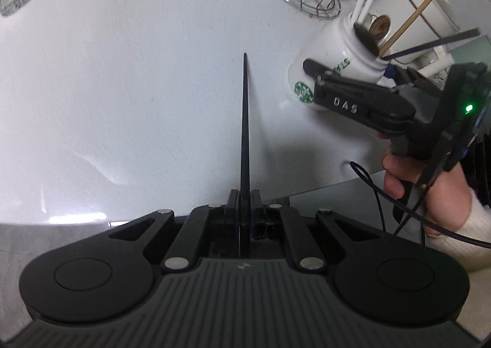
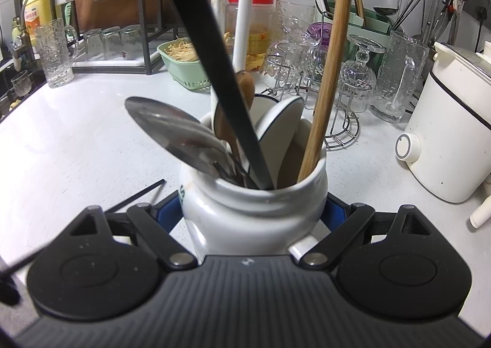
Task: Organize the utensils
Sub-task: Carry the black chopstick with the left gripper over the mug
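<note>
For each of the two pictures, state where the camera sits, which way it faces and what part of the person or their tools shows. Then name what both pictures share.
Left wrist view: on the left gripper, looking steeply down at the white counter; its jaws are shut on a black chopstick; the right gripper and the hand holding it show.
Right wrist view: on the right gripper, facing the cluttered back of the counter; its jaws grip the white jar of utensils.
Shared: the jar, the counter and the black chopstick.

White jar [image 2: 254, 209], green logo [image 1: 303, 91]; black chopstick [image 1: 245, 120]; white counter [image 1: 138, 87].
</note>
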`<state>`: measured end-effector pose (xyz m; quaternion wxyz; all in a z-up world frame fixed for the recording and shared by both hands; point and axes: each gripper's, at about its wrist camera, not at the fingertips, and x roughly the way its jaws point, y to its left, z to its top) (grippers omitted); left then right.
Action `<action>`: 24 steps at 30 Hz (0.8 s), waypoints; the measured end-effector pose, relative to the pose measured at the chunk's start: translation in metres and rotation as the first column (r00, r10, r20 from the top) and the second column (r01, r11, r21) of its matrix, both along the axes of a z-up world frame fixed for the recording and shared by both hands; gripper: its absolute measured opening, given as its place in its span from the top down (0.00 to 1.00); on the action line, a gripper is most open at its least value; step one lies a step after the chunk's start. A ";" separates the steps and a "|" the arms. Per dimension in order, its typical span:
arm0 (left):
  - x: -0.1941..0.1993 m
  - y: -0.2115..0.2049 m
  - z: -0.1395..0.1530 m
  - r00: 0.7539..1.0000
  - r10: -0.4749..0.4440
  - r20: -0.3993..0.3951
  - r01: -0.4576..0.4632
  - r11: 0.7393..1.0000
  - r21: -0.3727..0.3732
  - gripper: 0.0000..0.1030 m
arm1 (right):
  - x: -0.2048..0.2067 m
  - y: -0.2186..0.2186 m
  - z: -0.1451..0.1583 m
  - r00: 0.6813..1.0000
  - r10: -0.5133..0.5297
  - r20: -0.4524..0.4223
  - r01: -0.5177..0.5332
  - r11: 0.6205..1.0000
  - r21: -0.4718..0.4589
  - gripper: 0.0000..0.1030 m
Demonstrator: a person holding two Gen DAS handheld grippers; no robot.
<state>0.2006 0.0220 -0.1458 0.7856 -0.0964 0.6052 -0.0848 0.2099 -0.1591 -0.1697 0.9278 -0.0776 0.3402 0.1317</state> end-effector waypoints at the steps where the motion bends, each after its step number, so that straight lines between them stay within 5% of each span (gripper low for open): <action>1: 0.000 0.004 0.007 1.000 -0.007 0.006 0.007 1.000 0.000 0.93 | 0.000 0.000 0.000 1.000 0.001 0.000 -0.001 1.000 -0.001 0.10; 12: 0.022 0.025 0.101 0.978 -0.208 -0.020 0.208 0.978 0.009 0.93 | 0.000 -0.001 -0.002 1.000 -0.008 0.011 0.008 1.000 -0.003 0.10; 24: 0.040 -0.015 0.179 0.895 -0.439 -0.083 0.441 0.897 0.012 0.93 | -0.001 0.000 -0.003 1.000 -0.006 0.024 0.006 1.000 -0.006 0.10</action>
